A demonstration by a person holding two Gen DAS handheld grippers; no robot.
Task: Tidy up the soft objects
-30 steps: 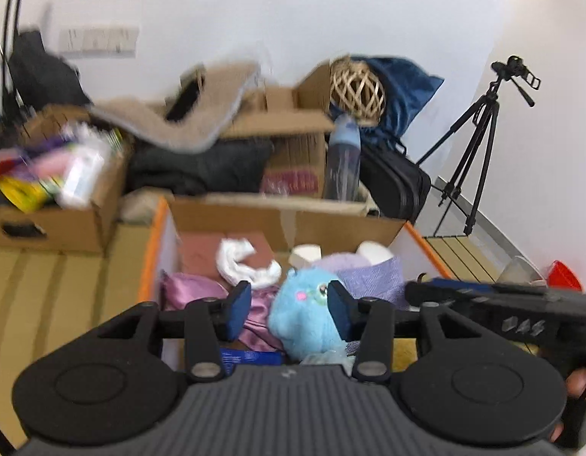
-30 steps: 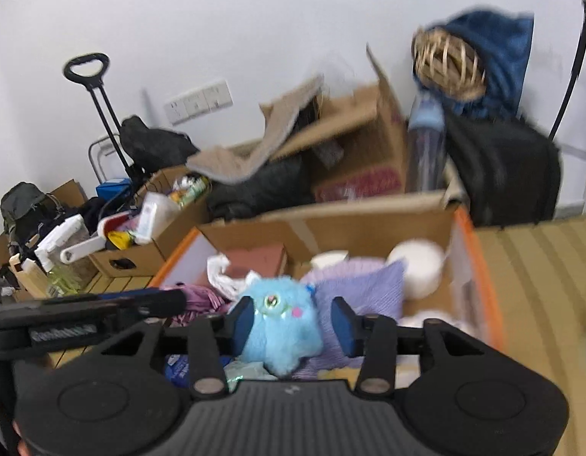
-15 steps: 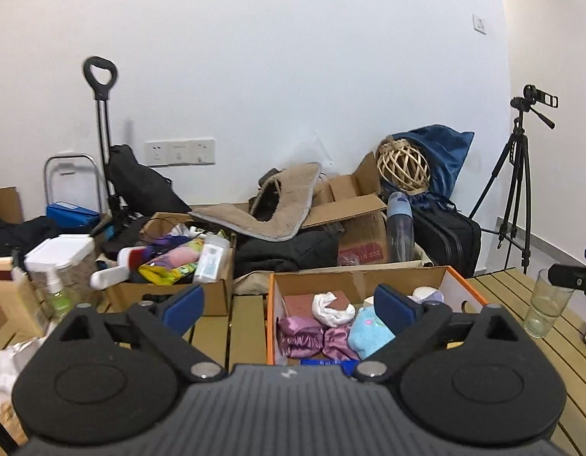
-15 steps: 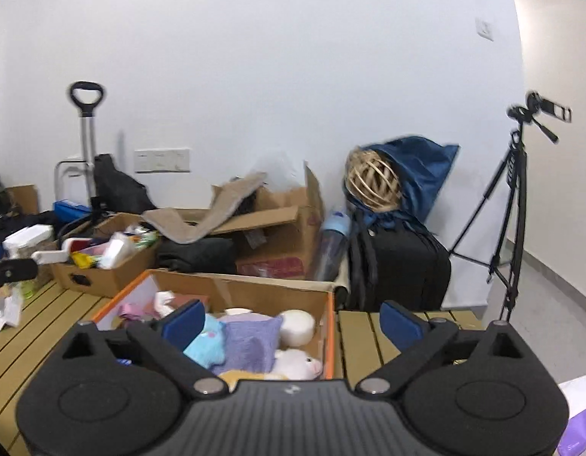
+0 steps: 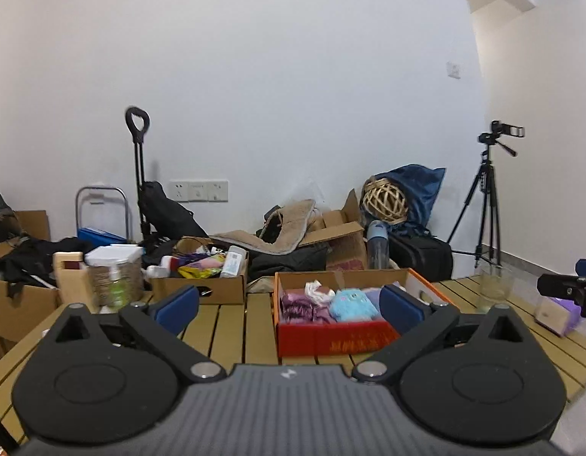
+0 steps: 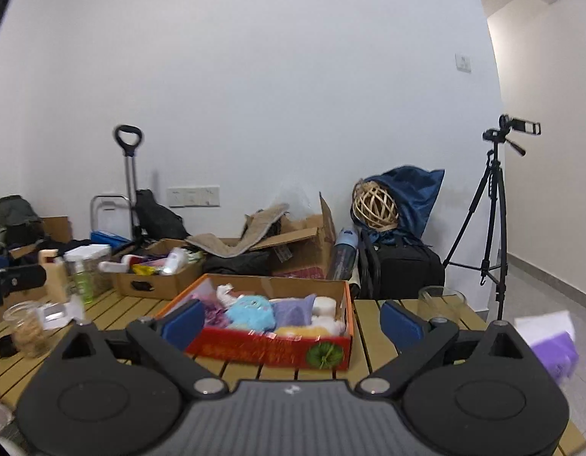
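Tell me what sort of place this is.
Probably a spare room used as a recording space, doubling as storage. A camera on a tripod stands by the wall, open cardboard boxes and bags are piled along it, and a red box of soft toys sits on a slatted wooden table.

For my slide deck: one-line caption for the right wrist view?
Open right gripper held back from a red box of soft toys, blue plush inside, on a slatted table.

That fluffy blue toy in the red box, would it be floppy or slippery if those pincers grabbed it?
The blue plush toy looks fuzzy and rounded, so it probably squashes rather than slips. It likely weighs little. Packed among other soft items in the red box, it seems unlikely to roll.
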